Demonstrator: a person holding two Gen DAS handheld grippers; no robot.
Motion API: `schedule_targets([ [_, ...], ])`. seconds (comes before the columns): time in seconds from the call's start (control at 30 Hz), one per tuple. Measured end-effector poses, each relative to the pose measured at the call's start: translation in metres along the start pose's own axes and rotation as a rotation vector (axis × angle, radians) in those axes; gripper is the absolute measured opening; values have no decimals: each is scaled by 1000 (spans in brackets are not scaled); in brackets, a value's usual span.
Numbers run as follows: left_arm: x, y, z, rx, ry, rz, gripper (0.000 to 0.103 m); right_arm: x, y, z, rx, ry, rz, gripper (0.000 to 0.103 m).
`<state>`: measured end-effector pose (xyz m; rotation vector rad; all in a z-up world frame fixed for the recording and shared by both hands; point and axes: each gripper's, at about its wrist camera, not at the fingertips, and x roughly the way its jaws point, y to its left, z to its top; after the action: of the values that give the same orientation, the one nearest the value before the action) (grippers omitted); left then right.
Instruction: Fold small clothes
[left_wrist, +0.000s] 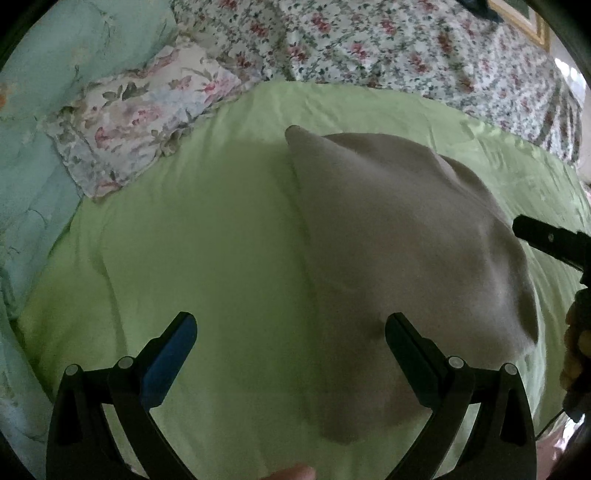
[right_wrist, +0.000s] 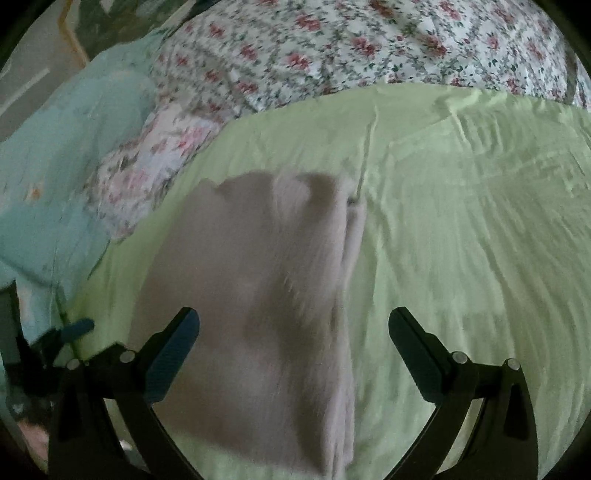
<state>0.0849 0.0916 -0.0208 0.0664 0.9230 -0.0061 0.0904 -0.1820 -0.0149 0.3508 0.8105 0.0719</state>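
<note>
Left gripper (left_wrist: 291, 347): the two black fingers stand spread wide apart, with nothing between them. The left finger carries a blue pad (left_wrist: 168, 360); the right finger shows a dark inner face. Both fingers hang above the bed surface, and no contact with any fabric is visible. The right fingertip overlaps the near left portion of the garment in this view; whether it touches the cloth cannot be determined.

Right gripper (right_wrist: 293, 345): the jaws are likewise fully parted and grip nothing. The garment passes through the gap between the fingers in this view, lying below them.

Task item: a pale grey-beige soft cloth garment (left_wrist: 399, 236) lies folded on the light green bedsheet (left_wrist: 192, 236). In the right wrist view the garment (right_wrist: 255, 291) appears as a roughly rectangular stack, with layered edges showing along its right side. Motion blur obscures finer detail. In the left wrist view one corner of the garment points away from the camera, and the surface shows shallow creases.

Surroundings: a quilt with small red flowers on white (left_wrist: 388, 40) lies along the far edge of the green sheet. A pale floral pillow with a ruffled edge (left_wrist: 140, 118) rests at the far left, beside a light teal padded cover (left_wrist: 48, 92).

The black tip of the right gripper is visible at the right edge of the left wrist view.
</note>
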Motion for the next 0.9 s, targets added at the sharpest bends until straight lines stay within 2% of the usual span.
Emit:
schedule_targets([
  [0.1,9,4,7,-27,25,-65,102,16,-9,12,49,7,6,102],
  [0.2,12,5,13,-47,25,-128,102,23,-13,14,88,14,94,93],
  [0.27,18,6,18,-62,30,-171,102,30,-14,12,106,37,101,81],
  [0.33,34,2,19,-60,69,-186,102,39,-17,10,117,72,121,51],
  [0.37,44,0,19,-61,104,-192,103,44,-18,9,111,93,100,40],
  [0.43,47,-4,19,-61,119,-218,100,44,-18,9,96,92,103,27],
  [0.57,41,-26,17,39,101,-181,99,26,-6,12,-1,56,63,23],
  [0.67,57,-38,5,40,167,-227,98,41,-10,4,-19,80,19,23],
  [0.77,65,-32,-4,-14,186,-256,99,47,-28,0,62,83,54,30],
  [0.83,60,-27,-5,-28,179,-256,99,41,-30,0,65,74,37,42],
  [0.9,55,-26,-6,-18,170,-239,99,26,-27,-1,48,49,7,43],
])
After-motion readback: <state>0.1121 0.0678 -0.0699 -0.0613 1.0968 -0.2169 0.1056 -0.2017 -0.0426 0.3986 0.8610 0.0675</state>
